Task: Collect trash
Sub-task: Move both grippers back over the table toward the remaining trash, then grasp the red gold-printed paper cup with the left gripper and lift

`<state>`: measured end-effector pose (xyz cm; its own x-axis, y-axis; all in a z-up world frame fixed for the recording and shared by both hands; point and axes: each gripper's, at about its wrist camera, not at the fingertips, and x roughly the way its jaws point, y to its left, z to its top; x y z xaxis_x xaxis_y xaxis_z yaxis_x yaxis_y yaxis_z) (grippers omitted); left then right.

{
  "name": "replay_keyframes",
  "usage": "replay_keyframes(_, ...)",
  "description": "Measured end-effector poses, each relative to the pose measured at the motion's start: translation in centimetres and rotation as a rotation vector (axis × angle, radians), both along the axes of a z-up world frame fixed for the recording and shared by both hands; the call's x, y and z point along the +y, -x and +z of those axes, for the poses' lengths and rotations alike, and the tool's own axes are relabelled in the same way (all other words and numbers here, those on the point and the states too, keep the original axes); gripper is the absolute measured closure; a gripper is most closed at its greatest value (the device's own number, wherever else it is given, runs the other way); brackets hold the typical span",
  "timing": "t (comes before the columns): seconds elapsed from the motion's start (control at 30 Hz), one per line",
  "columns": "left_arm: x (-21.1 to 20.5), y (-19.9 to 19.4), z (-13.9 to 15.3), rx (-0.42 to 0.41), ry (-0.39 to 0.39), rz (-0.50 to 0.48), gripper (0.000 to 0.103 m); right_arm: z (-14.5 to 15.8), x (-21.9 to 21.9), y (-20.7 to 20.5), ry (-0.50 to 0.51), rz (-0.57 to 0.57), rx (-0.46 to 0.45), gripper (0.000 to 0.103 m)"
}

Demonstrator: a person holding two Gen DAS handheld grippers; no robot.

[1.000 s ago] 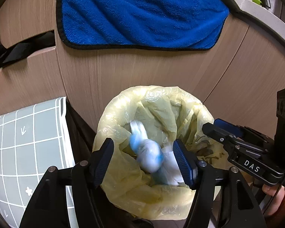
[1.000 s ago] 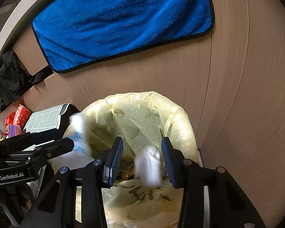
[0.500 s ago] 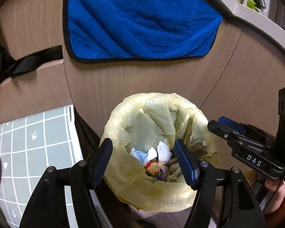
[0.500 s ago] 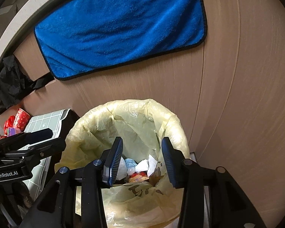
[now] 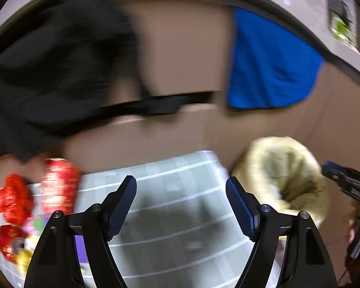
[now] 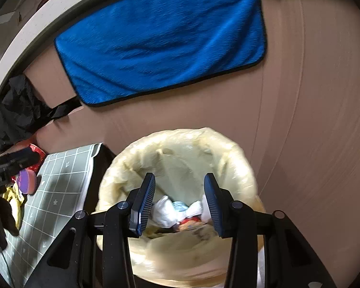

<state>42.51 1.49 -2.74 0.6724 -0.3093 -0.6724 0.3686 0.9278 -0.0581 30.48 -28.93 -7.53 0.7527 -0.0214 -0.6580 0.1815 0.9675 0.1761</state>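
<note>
Yellow-lined bin [image 6: 180,158] held crumpled white trash [image 6: 166,210]; right gripper [image 6: 179,202] half-open, empty. Left gripper [image 5: 181,207] opening, empty; only its view showed red wrappers [image 5: 60,186].

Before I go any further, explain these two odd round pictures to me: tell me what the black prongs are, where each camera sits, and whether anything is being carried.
Each picture comes from a fisheye camera mounted on a hand-held two-finger claw; a person holds one in each hand. No robot arm is involved.

The left claw looks down at a grey-green grid-patterned cloth with red foil-wrapped packets at its left edge. Its jaws are opening, and nothing is between them. This picture is blurred.

The right claw hangs over a bin lined with a pale yellow plastic bag. White crumpled paper and wrappers lie inside. Its jaws stand apart, empty.

A blue fleecy towel hangs on the brown wooden cabinet front behind.
</note>
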Motion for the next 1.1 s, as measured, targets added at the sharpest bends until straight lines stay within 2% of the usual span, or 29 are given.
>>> replay_keyframes(0.23,11.4,-5.4,-2.2,0.034,0.000,0.202,0.021,-0.5,4.1,0.1,-0.030,-0.019,-0.001,0.063)
replay_keyframes(0.37,15.0,-8.6,-5.0,0.156,0.046,0.243,0.021,-1.1,6.0,-0.2,-0.026,-0.033,0.034,0.063)
replay_keyframes(0.43,16.1,-9.8,-6.3,0.201,0.097,0.241,0.021,-1.4,6.5,-0.5,-0.024,-0.045,0.052,0.063)
replay_keyframes(0.57,16.1,-11.2,-7.5,0.246,0.179,0.217,0.021,-1.4,7.3,-0.8,0.001,-0.055,0.065,0.063)
replay_keyframes(0.67,15.2,-11.7,-8.0,0.265,0.172,0.205,0.023,-1.3,7.5,-0.9,0.032,-0.060,0.075,0.063)
replay_keyframes(0.8,13.9,-11.5,-8.1,0.307,0.155,0.218,0.044,-1.0,6.8,-0.6,0.024,-0.080,0.080,0.063)
replay_keyframes(0.93,13.2,-9.7,-7.7,0.313,0.198,0.183,0.045,-0.3,6.5,0.1,0.039,-0.076,0.070,0.063)
replay_keyframes(1.1,10.4,-5.8,-7.3,0.337,0.236,0.097,0.046,0.1,6.4,0.8,0.029,-0.059,0.060,0.063)
